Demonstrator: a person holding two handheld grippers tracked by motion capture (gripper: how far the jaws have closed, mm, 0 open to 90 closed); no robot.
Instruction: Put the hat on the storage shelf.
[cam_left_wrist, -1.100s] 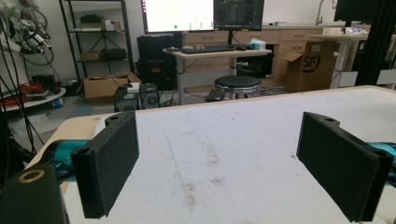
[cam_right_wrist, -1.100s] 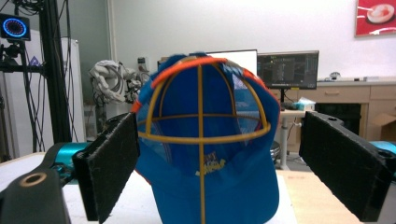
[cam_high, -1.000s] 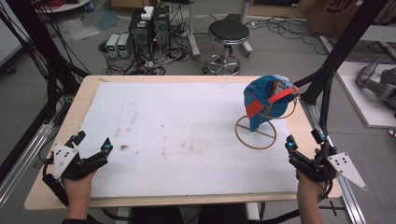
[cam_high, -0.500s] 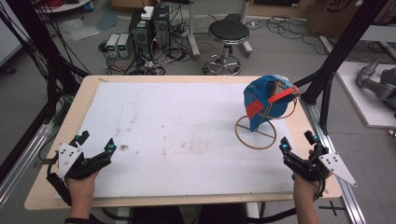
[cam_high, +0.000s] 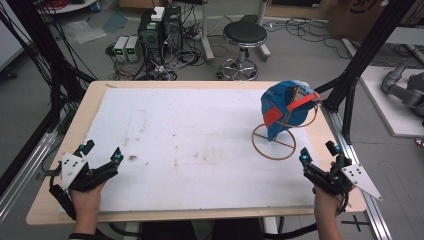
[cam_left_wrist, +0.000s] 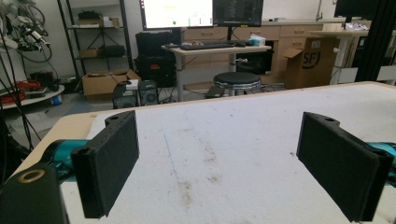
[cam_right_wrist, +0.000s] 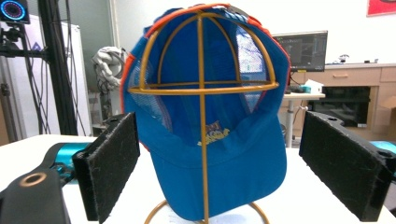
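We see our right gripper (cam_high: 320, 159) has slid slightly back toward the bench's (cam_high: 200, 125) near edge since a second ago; our left gripper (cam_high: 102, 154) hasn't moved. Both jaws stand wide open, holding nothing. The blue cap (cam_high: 284, 107) sits on its wire stand (cam_high: 274, 142) near the right edge, leaving broad bare bench leftward.

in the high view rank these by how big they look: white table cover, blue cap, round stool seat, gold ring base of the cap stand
1. white table cover, by far the largest
2. blue cap
3. gold ring base and round stool seat look about alike. The stool stands farther from the camera, so I would not rank those two.
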